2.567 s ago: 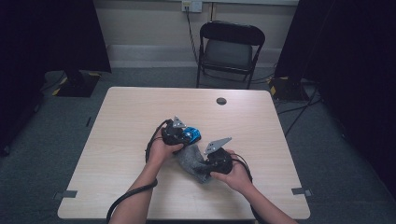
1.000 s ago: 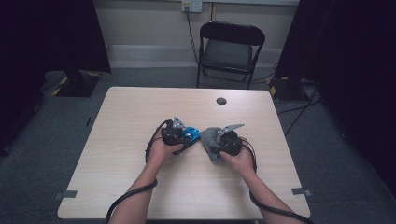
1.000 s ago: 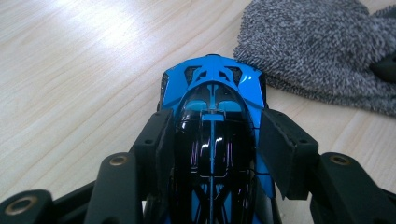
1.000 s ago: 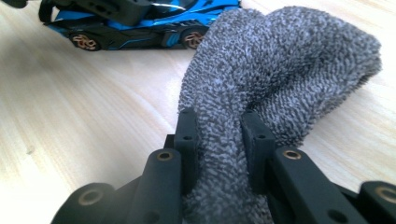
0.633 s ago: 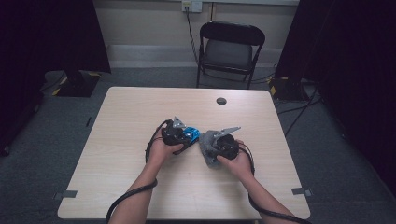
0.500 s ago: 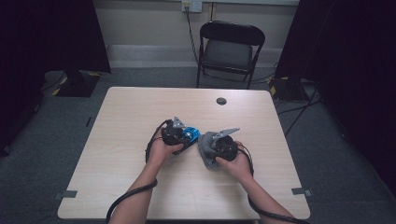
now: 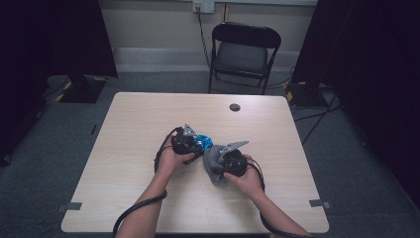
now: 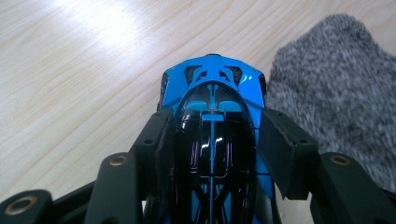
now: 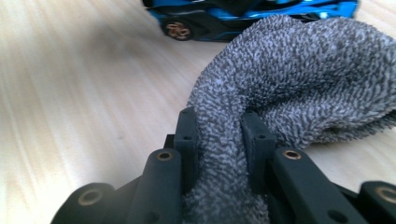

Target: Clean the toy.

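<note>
A blue and black toy car (image 8: pixel 212 107) sits on the wooden table, and my left gripper (image 8: pixel 212 144) is shut on its body, one pad on each side. From above, the car (image 7: pixel 202 143) pokes out past the left gripper (image 7: pixel 190 142) near the table's middle. A grey knitted cloth (image 9: pixel 299 79) is pinched between the pads of my right gripper (image 9: pixel 218 140), with its bulk bunched ahead of the jaws. In the high view the cloth (image 7: pixel 213 166) lies under the right gripper (image 7: pixel 223 161), just right of the car. The car's side (image 9: pixel 224 18) lies beyond the cloth.
A small dark round disc (image 7: pixel 235 107) lies near the table's far edge (image 7: pixel 198 94). A black folding chair (image 7: pixel 242 52) stands behind the table. Cables trail from both grippers toward the near edge.
My right gripper has carried the grey cloth leftward, closer to the blue car. The left gripper and the car have stayed put.
</note>
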Tool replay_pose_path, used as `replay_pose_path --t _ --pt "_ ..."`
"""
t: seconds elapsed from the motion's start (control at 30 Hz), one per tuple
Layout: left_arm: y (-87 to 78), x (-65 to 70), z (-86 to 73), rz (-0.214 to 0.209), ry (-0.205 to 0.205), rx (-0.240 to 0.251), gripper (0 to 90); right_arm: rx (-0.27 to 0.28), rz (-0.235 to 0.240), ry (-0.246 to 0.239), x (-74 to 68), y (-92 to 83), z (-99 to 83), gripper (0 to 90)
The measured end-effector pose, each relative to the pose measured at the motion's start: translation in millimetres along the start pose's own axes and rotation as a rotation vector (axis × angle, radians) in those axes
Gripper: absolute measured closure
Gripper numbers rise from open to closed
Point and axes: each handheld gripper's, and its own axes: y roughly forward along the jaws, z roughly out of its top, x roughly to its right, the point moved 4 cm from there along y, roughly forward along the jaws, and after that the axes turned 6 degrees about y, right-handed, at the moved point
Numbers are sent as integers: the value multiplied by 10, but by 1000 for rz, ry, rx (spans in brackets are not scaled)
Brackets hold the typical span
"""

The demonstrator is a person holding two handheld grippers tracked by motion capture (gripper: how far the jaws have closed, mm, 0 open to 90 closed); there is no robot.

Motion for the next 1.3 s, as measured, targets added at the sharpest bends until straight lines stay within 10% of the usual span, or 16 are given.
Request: replay_pose_path --t 1.3 --pt "-1 9 -2 -2 -8 5 462 -24 185 -136 -696 218 -55 722"
